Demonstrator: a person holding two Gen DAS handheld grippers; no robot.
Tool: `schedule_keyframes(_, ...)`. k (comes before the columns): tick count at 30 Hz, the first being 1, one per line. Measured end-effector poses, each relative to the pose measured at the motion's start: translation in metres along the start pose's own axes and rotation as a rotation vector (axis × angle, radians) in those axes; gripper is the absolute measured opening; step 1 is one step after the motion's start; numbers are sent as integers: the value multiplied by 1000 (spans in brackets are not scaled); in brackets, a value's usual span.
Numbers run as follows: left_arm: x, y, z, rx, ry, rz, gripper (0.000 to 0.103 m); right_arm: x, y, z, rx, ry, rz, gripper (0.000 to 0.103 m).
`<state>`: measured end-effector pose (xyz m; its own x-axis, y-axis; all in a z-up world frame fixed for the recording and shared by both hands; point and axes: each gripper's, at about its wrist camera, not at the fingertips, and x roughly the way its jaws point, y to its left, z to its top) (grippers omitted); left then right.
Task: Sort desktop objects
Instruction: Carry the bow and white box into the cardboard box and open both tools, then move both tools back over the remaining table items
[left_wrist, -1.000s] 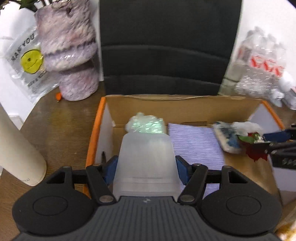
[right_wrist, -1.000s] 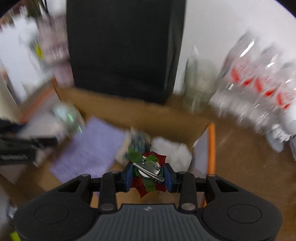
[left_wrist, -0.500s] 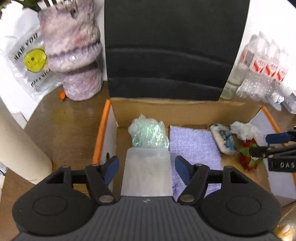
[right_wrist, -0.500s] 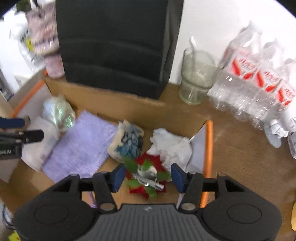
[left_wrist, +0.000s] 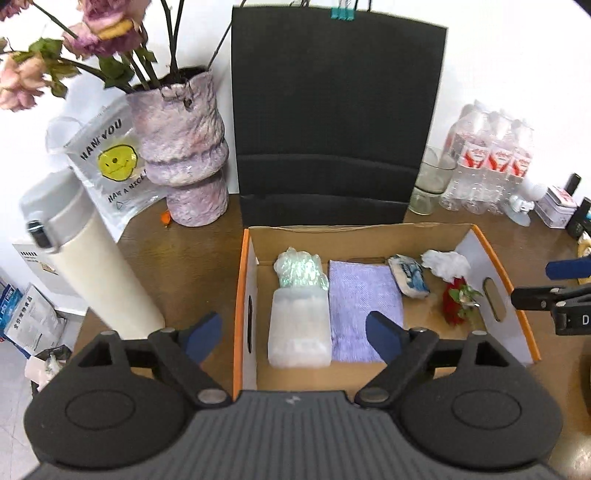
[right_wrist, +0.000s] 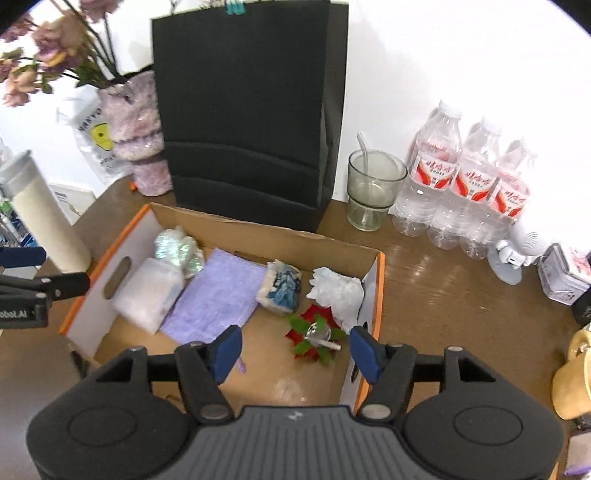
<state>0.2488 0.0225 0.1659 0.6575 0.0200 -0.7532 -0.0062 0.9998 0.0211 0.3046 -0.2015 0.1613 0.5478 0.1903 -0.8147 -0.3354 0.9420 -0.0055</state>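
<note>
Hovering over the cardboard box right now, both sets of tongs are spread wide with nothing between the blue pads. The left tongs sit above the box's left end, and straight ahead of them the frosted plastic container lies on the box floor, not touched by either pad. Just behind it there's a crinkly iridescent wrapper, touching or nearly touching the container's far end. Right beside the container is the purple cloth, laid flat. Further right you get a small blue-and-white packet, then a crumpled white tissue in the far right corner, and in front of that a red flower clip with green leaves. From the right wrist view, the right tongs hang over the box's right end with the flower clip lying loose on the cardboard between and just past the pads, no contact. The tissue is touching the flower's far side there. Outside the box on the brown surface: a black paper bag right behind the box, a purple vase with dried flowers, a cream thermos, a glass cup and a pack of water bottles.
</note>
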Motion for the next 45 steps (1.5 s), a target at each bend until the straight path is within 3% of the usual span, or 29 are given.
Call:
schedule_keyframes(3, -24, -1, -8, -2, -63, -6, 95, -22, 8, -7, -6, -31, -9, 70)
schedule_keyframes(5, -43, -1, -17, -19, -160, -4, 97, -37, 11, -16, -2, -73, -9, 70)
schedule_keyframes(8, -69, -2, -47, -30, -383, -21, 101, -58, 18, -39, -7, -229, 0, 72)
schedule_keyframes(9, -73, -3, -57, -33, -424, -25, 101, -64, 21, -50, -11, -291, 3, 72)
schedule_keyframes(12, -77, -8, -83, -40, -480, -22, 101, -76, 29, -86, -17, -478, 25, 78)
schedule_keyframes(14, -77, -13, -97, -31, -500, -4, 101, -76, 34, -103, -3, -522, 36, 78)
schedule_keyframes(17, -80, -17, -109, -7, -502, 20, 101, -74, 43, -117, 3, -523, 11, 78)
schedule_keyframes(23, -97, -15, -140, -44, -481, 20, 101, -77, 48, -146, 60, -514, 47, 78)
schedule_keyframes(25, -103, -14, -169, -102, -452, 5, 102, -81, 54, -172, 90, -492, 23, 79)
schedule_keyframes(35, -115, -21, -309, -102, -316, -54, 102, -82, 80, -317, 181, -366, 94, 79)
schedule_keyframes(40, -128, -20, -353, -115, -252, -103, 102, -94, 89, -367, 183, -332, 106, 79)
schedule_keyframes(45, -126, -19, -373, -98, -233, -77, 102, -110, 82, -389, 170, -344, 96, 80)
